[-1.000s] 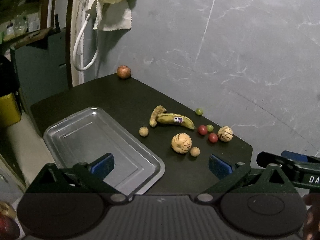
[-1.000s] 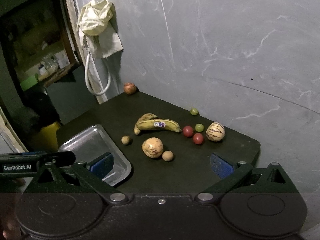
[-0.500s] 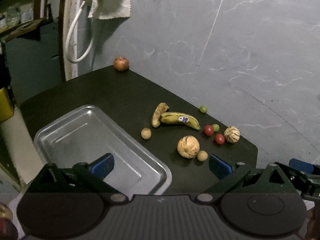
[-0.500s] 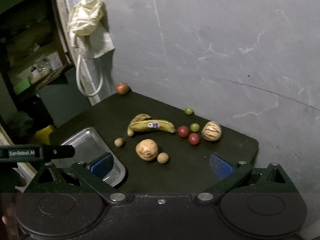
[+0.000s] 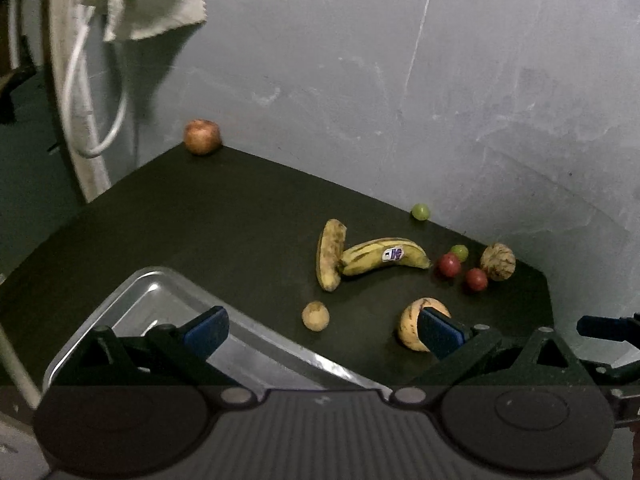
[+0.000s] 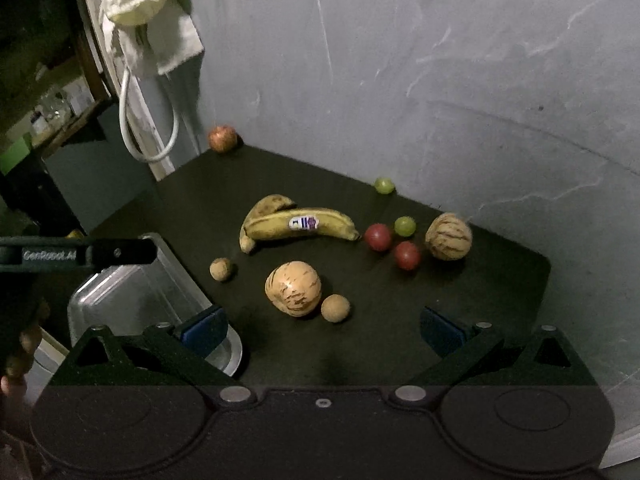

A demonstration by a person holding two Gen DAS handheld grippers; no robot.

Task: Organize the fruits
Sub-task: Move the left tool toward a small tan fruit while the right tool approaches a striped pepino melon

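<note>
While every piece of fruit lies loose on the dark counter (image 6: 500,320), the shallow silver metal tray (image 5: 160,292) at the near left corner holds nothing, so by my judgement the sorting has not begun and all of it is left to do. I hold a black two-finger gripper in each hand; my left gripper (image 5: 320,330) hangs over the tray's near edge with its blue-padded jaws wide apart and empty, and my right gripper (image 6: 322,328) hovers at the counter's front edge, jaws equally wide and empty. Near the middle of the counter two spotted yellow bananas (image 6: 296,224) lie touching at one end, one bearing a small sticker. Just in front of them sits a large pale round melon with brown stripes (image 6: 294,288), with a small tan ball-shaped fruit (image 6: 335,308) touching its right side and another small tan fruit (image 6: 221,269) near the tray. To the right are two small red round fruits (image 6: 378,237), a green grape (image 6: 405,226) and a smaller striped melon (image 6: 448,236), all close together. A second green grape (image 6: 384,185) rests against the grey wall (image 6: 440,60), and a reddish apple (image 6: 222,138) sits alone, well apart, in the far corner.
</note>
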